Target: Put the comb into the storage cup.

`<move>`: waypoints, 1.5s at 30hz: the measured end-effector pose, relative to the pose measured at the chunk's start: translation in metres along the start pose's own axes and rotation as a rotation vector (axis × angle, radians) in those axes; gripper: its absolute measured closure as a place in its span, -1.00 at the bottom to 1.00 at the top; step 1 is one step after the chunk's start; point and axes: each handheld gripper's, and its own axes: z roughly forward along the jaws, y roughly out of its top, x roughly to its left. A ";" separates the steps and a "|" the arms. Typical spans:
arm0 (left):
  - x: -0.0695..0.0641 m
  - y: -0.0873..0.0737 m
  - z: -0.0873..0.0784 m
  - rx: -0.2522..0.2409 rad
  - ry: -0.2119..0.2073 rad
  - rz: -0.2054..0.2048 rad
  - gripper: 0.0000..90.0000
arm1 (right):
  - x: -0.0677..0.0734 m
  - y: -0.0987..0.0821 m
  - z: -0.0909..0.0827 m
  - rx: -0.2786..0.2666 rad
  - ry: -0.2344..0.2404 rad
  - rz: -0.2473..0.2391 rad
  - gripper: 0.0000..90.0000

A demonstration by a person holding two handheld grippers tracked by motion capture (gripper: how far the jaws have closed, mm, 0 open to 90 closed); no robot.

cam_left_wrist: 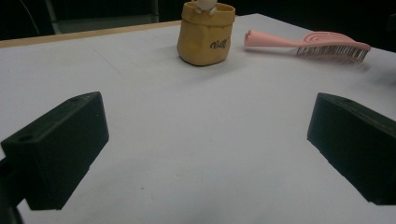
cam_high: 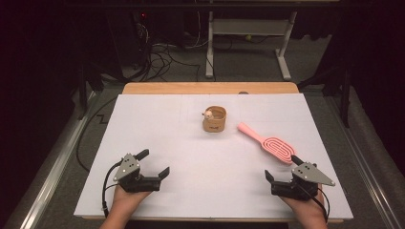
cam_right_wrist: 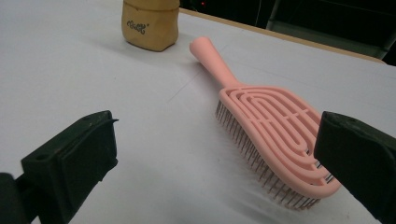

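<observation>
On the white table (cam_high: 191, 143), both grippers rest with jaws wide, the right gripper (cam_high: 282, 175) nearest the pink hairbrush (cam_high: 270, 142).

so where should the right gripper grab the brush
Probably the handle: narrow, bare and straight, so jaws fit across it. The brush lies bristles down, so the right gripper should come from above, jaws straddling the handle's sides.

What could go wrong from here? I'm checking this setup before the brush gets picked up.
The brush lies bristles down, so the open right gripper must pinch its thin edges and may slip. Its handle end lies near the pouch, which could get nudged if the brush swings. One right jaw is already beside the brush head and may push it on closing.
</observation>
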 end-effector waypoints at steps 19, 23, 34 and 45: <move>0.002 0.018 0.003 0.026 -0.013 0.002 -1.00 | -0.002 0.007 0.004 0.107 -0.002 0.022 -0.99; 0.004 0.016 0.003 0.022 -0.015 -0.002 -1.00 | -0.003 0.011 0.004 0.145 0.015 0.022 -0.99; 0.005 0.015 0.000 0.004 -0.033 0.014 -1.00 | 0.004 0.019 0.016 0.277 0.061 -0.012 -0.99; -0.004 0.015 0.000 -0.020 -0.055 0.056 -1.00 | 0.000 0.017 0.020 0.392 0.100 -0.042 -0.99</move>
